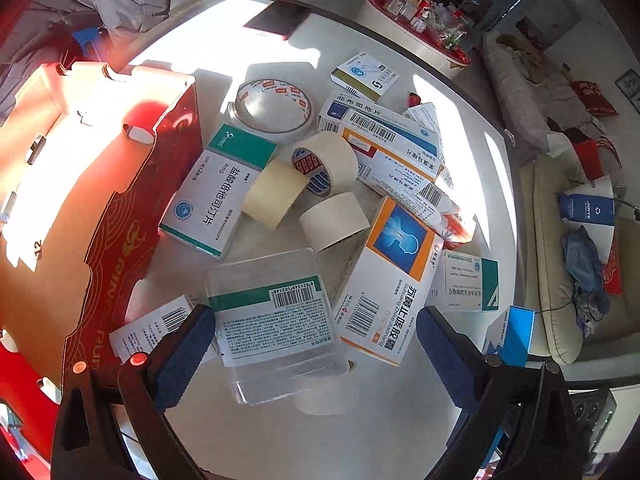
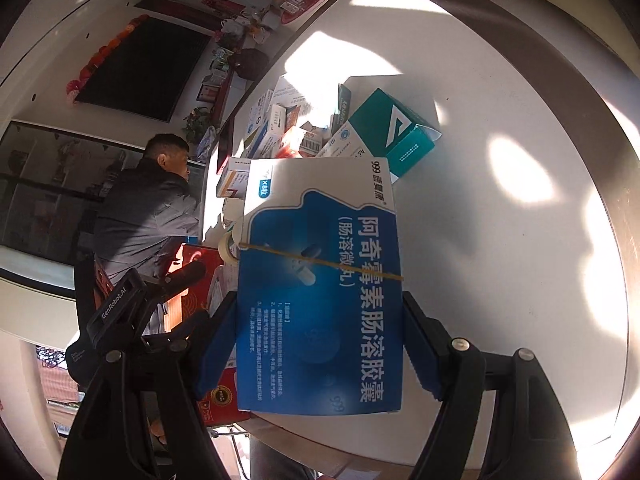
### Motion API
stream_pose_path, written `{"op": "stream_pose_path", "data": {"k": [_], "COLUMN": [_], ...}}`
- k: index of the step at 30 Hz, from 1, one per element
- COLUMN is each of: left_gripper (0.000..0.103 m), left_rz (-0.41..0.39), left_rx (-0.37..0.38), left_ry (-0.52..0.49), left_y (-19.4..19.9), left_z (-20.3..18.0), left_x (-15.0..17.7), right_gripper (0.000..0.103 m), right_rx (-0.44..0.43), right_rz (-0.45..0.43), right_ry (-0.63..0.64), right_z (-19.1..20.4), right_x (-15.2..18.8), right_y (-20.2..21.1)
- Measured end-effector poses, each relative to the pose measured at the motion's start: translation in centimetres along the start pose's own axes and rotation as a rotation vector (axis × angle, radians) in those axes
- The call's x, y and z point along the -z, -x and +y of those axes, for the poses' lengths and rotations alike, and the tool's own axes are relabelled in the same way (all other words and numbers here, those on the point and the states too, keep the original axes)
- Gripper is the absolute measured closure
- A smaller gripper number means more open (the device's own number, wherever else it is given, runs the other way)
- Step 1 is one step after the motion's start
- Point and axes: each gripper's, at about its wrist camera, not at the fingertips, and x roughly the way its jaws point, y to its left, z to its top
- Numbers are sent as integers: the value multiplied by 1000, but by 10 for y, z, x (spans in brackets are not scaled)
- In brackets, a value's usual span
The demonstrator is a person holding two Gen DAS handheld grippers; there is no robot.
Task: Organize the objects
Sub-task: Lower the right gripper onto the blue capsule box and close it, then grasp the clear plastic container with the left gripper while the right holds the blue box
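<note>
The blue medicine box sits between the two padded fingers of the right gripper, both pads flat against its long sides, so the jaws are clamped on it at a wide spread; a thin rubber band crosses its printed face. The box is held above the white table, short of the pile of cartons, the nearest being a teal-and-white box lying tilted just beyond its far end. In the left wrist view, the left gripper stands with its jaws wide apart and nothing gripped; a clear plastic case with a green-striped label lies on the table between and ahead of the fingers, the left pad close beside its edge, contact not determinable. Beyond the case lie three rolls of beige tape grouped together, a clear tape roll behind them, a white-and-green carton to their left and an orange-trimmed carton to their right, overlapping further cartons. A red cardboard box with its flaps open stands at the left edge of the table. A dark tablet lies at the far side. A seated person in a grey jacket is visible past the table in the right wrist view.
</note>
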Motion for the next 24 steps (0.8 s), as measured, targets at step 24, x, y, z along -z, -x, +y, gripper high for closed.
{"op": "stream_pose_path", "data": {"k": [24], "left_gripper": [24], "left_rz": [-136], "left_rx": [8], "left_ry": [-337], "left_y": [6], "left_z": [-14], "left_x": [42], "right_gripper": [27], "right_rx": [-6], "right_rz": [-89], "right_ry": [33], "right_z": [-8], "right_x": [15], "right_y": [0]}}
